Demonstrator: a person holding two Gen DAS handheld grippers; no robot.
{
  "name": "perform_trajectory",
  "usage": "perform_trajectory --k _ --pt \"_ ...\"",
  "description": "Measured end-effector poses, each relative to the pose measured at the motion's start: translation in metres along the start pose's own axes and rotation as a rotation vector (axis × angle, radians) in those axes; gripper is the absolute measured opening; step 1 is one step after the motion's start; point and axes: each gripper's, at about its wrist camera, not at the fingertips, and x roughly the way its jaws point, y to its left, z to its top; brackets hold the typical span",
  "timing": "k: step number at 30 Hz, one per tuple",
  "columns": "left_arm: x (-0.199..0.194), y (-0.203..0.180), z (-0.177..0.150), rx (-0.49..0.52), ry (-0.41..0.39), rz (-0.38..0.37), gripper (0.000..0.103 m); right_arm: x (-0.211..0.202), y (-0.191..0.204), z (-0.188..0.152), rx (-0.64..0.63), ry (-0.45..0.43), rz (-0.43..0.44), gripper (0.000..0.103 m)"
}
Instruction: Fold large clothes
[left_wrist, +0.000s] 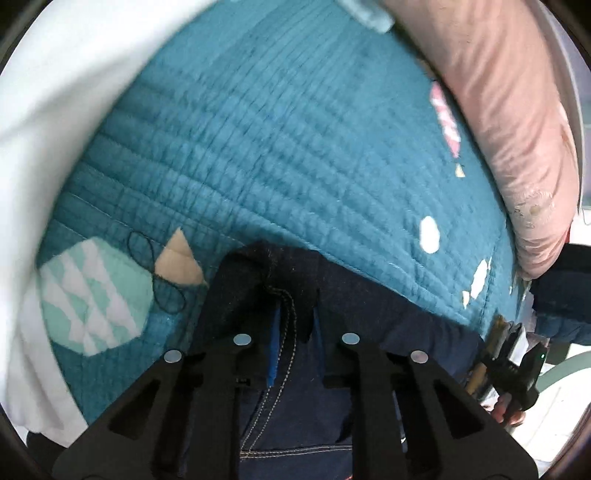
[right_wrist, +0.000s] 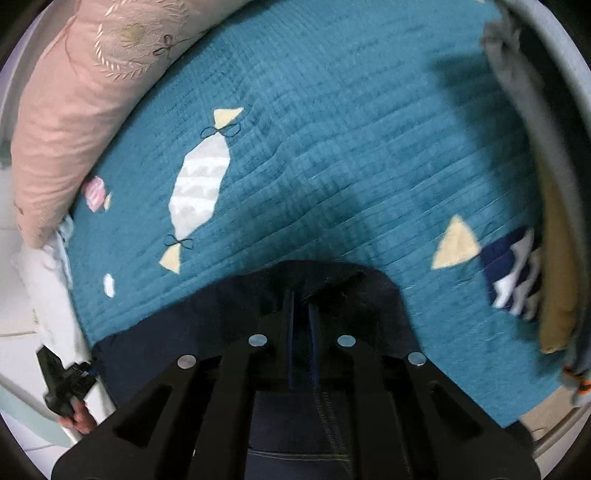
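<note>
Left tool (left_wrist: 293, 325): narrow, my two blue-padded fingers pinched on a seam fold of the dark navy denim garment with pale topstitching (left_wrist: 295, 413).
Right tool (right_wrist: 300, 317): narrow as well, fingers nearly together on a raised hump of the same denim garment (right_wrist: 332, 291).
Garment position: it hangs from both tools and drapes back toward me under each one; its gripped edge sits right at the fingertips, with the rest falling below the frames.
Beneath: a teal quilted bedspread with candy-shaped patches (right_wrist: 332, 166), lying just past the gripped edge in both views.
Around: a long pink embroidered pillow (right_wrist: 74, 110) lies along one side of the bedspread, white bedding (left_wrist: 55, 110) along another, and a blurred stack of folded clothes (right_wrist: 546, 258) sits at the far right edge.
Other tool seen: in the left view, my right one shows at the lower right edge, near the garment's side.
Step in hand: I judge I am carrying one edge of the garment out over the bed, either to spread it or to lay a fold; I cannot tell which.
Next move calls for: keeping both grips level and the held edge taut, then lowering it so the denim lands flat without bunching.
Risk: thick seams may slip from a shallow pinch.
</note>
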Motion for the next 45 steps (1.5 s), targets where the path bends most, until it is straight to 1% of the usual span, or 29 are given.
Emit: perform_trajectory --k 2,3,4,5,6,8,12,15,17,20,21,22,24,25,26,27,28,29,30,31,32,34,36,37,38,41,44,45 --pt "-0.02 -0.002 -0.004 -0.024 -0.043 -0.065 0.014 -0.009 0.0 -0.001 0.02 -0.03 0.039 0.002" --pt "-0.027 -0.003 -0.006 -0.026 -0.056 -0.095 0.014 -0.017 0.003 -0.002 0.012 -0.053 0.05 0.002" --pt "-0.035 -0.006 -0.007 -0.019 -0.068 -0.115 0.013 -0.024 0.006 -0.002 -0.002 -0.071 0.043 0.002" --pt "-0.04 -0.012 -0.008 -0.007 -0.076 -0.12 0.013 -0.036 0.011 -0.003 -0.021 -0.106 0.022 0.002" --pt "-0.049 -0.019 -0.01 0.027 -0.086 -0.105 0.013 -0.047 0.016 -0.003 -0.033 -0.127 0.027 0.002" --pt "-0.056 -0.03 -0.014 0.047 -0.102 -0.091 0.013 -0.065 0.024 -0.004 -0.041 -0.156 0.07 0.001" --pt "-0.076 -0.041 -0.016 0.032 -0.148 -0.164 0.013 -0.091 0.04 -0.008 -0.09 -0.21 0.078 0.001" --pt "-0.086 -0.048 -0.014 0.02 -0.169 -0.202 0.012 -0.106 0.041 -0.005 -0.081 -0.233 0.094 0.001" --pt "-0.095 -0.051 -0.007 0.025 -0.191 -0.22 0.013 -0.113 0.042 -0.001 -0.074 -0.254 0.104 0.001" --pt "-0.098 -0.052 0.009 0.021 -0.211 -0.233 0.013 -0.116 0.049 0.014 -0.078 -0.277 0.11 0.001" --pt "-0.094 -0.05 0.016 0.019 -0.211 -0.224 0.013 -0.114 0.051 0.021 -0.082 -0.273 0.095 0.002" --pt "-0.087 -0.05 0.022 0.013 -0.207 -0.197 0.013 -0.108 0.053 0.028 -0.079 -0.268 0.074 0.002" --pt "-0.066 -0.049 0.034 0.002 -0.175 -0.124 0.013 -0.087 0.057 0.039 -0.076 -0.218 0.029 0.006" --pt "-0.053 -0.05 0.038 0.001 -0.147 -0.074 0.014 -0.077 0.057 0.042 -0.061 -0.19 0.01 0.011" --pt "-0.046 -0.05 0.039 0.006 -0.136 -0.036 0.015 -0.068 0.057 0.042 -0.045 -0.176 -0.023 0.028" --pt "-0.041 -0.052 0.038 0.015 -0.146 0.039 0.015 -0.065 0.058 0.041 -0.048 -0.178 -0.042 0.04" --pt "-0.041 -0.053 0.037 0.028 -0.165 0.087 0.019 -0.065 0.06 0.037 -0.06 -0.209 -0.045 0.06" --pt "-0.043 -0.054 0.035 0.044 -0.173 0.106 0.028 -0.068 0.062 0.032 -0.069 -0.234 -0.053 0.065" --pt "-0.046 -0.054 0.033 0.055 -0.177 0.117 0.037 -0.072 0.063 0.025 -0.089 -0.259 -0.072 0.067" --pt "-0.052 -0.054 0.03 0.063 -0.19 0.152 0.056 -0.076 0.064 0.02 -0.107 -0.265 -0.081 0.068" --pt "-0.06 -0.055 0.025 0.068 -0.218 0.188 0.06 -0.078 0.064 0.015 -0.117 -0.266 -0.083 0.071" --pt "-0.071 -0.057 0.014 0.109 -0.225 0.195 0.06 -0.086 0.061 -0.004 -0.136 -0.268 -0.089 0.075" --pt "-0.081 -0.059 -0.003 0.146 -0.23 0.219 0.06 -0.09 0.06 -0.023 -0.158 -0.264 -0.086 0.076" --pt "-0.085 -0.06 -0.016 0.167 -0.232 0.236 0.06 -0.091 0.057 -0.04 -0.168 -0.255 -0.071 0.076" --pt "-0.088 -0.061 -0.028 0.184 -0.23 0.242 0.06 -0.091 0.056 -0.049 -0.17 -0.243 -0.066 0.076" --pt "-0.087 -0.057 -0.065 0.203 -0.202 0.208 0.062 -0.08 0.048 -0.093 -0.157 -0.17 -0.026 0.076" --pt "-0.069 -0.049 -0.11 0.19 -0.134 0.172 0.063 -0.058 0.039 -0.136 -0.125 -0.085 0.009 0.076" --pt "-0.062 -0.047 -0.121 0.187 -0.113 0.162 0.063 -0.053 0.037 -0.144 -0.117 -0.067 0.017 0.076"
